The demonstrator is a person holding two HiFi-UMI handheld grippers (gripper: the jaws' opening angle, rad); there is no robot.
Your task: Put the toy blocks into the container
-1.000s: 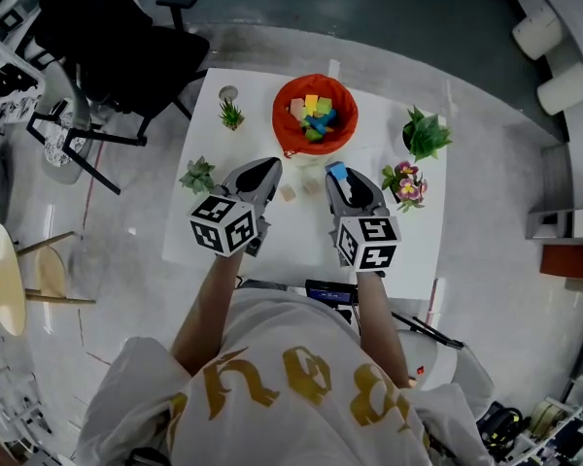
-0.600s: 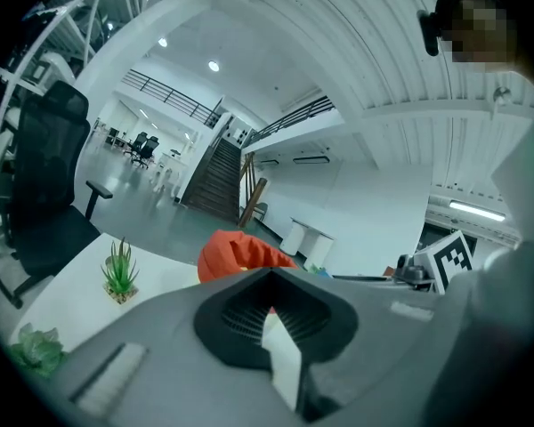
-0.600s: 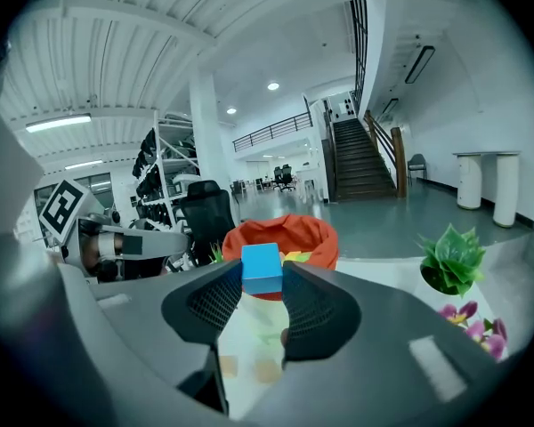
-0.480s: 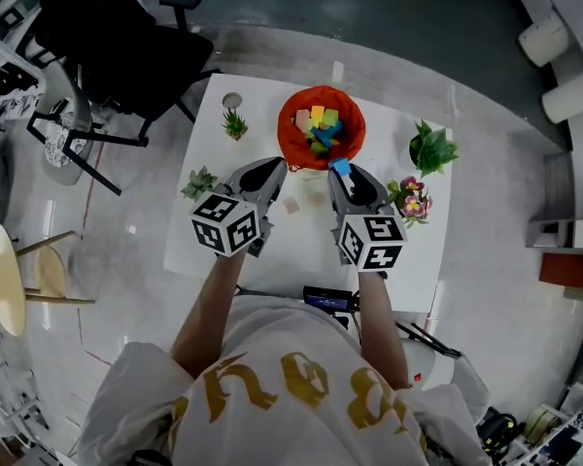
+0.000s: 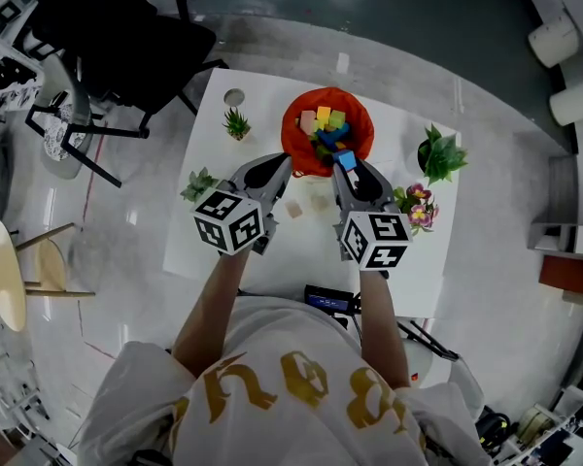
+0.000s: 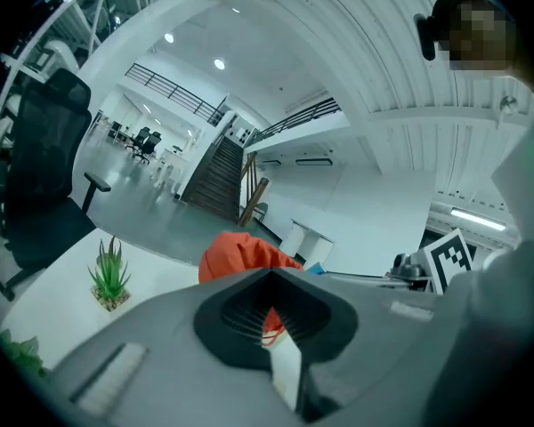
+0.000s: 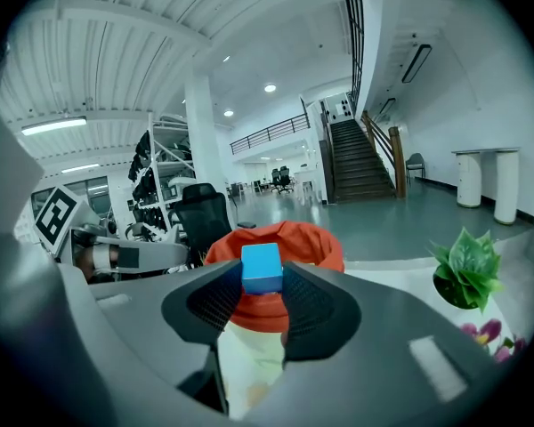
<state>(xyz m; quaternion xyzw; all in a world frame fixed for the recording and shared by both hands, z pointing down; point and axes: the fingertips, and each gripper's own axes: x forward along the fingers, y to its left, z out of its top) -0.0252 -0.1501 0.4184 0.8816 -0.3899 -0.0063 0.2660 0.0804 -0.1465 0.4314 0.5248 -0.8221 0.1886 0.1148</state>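
The right gripper [image 7: 262,278] is clamped on a blue block [image 7: 262,268], its jaws standing fairly wide around it and the block sitting at their tips. The left gripper [image 6: 269,278] is closed tip to tip with nothing in it. Between the two, pale pieces [image 5: 293,208] lie on the table [image 5: 214,231]; they are probably more blocks, though too small to be sure. The container [image 5: 293,134] lies straight ahead of the right gripper, with the block at its near rim. I judge a short push forward would put it over the opening. Coloured blocks [image 5: 325,122] already lie inside.
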